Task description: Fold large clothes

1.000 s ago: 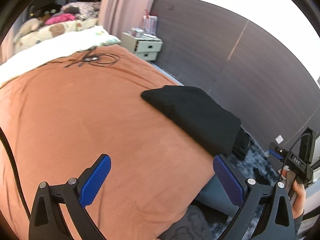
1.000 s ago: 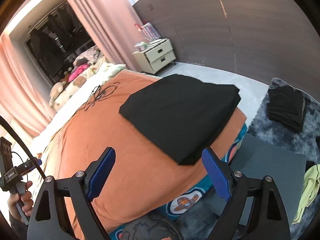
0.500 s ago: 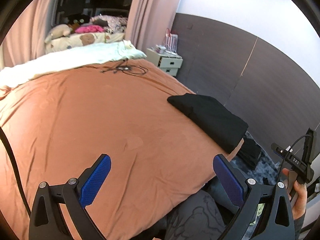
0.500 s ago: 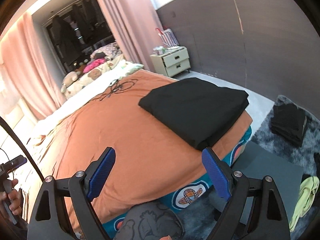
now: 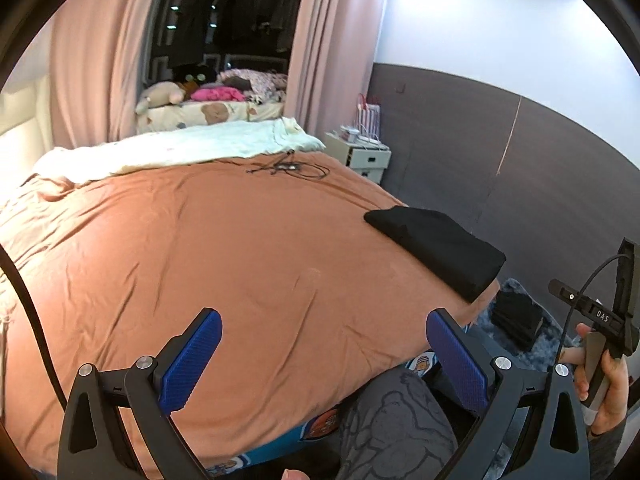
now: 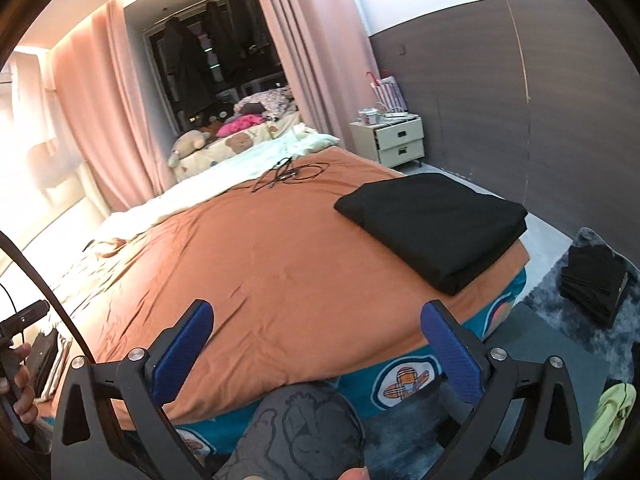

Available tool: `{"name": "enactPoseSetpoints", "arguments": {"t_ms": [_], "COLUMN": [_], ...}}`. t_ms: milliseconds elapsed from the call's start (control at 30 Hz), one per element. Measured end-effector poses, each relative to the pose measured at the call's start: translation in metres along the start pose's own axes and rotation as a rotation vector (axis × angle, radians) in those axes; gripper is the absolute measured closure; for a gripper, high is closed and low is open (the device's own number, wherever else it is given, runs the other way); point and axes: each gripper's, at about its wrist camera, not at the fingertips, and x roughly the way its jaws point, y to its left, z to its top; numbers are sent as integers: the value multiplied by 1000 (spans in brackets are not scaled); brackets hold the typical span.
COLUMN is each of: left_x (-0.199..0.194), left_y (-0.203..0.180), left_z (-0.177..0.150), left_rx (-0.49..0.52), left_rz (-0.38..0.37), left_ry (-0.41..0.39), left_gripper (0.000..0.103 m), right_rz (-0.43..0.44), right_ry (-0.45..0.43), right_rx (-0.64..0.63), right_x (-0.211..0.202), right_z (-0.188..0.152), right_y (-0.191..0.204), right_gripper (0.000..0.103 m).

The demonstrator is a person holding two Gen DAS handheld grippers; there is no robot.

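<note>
From my remote seat I can read only one piece of lettering: "DAS", in pale capitals on the black bar of the handheld device [image 5: 596, 312] at the right edge of the left wrist view, the one gripped by a hand [image 5: 608, 384] (the letters run along the bar, tilted with it). The blue bed skirt [image 6: 408, 380] below the front edge of the bed carries round cartoon badges, but I find no words in them. The items on the bedside cabinet [image 6: 394, 140] by the far corner of the bed are too small for me to read.
</note>
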Motion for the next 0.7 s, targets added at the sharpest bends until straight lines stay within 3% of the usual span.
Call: {"name": "enactPoseSetpoints", "arguments": {"t_ms": [367,700], "left_x": [-65,-91], "left_y": [18,27], "left_z": [-49,-98], "left_rx": [-27,-51], "left_rz": [76,135], "left_ry": [-102,-137], "left_gripper": [0,0], "right_rz": [16,39], "right_ry": [-12,7], "right_rx": [-34,-107], "right_x": [-16,-17], "right_z": [-38,-64], "right_y": [13,34], "right_gripper": [0,0]}}
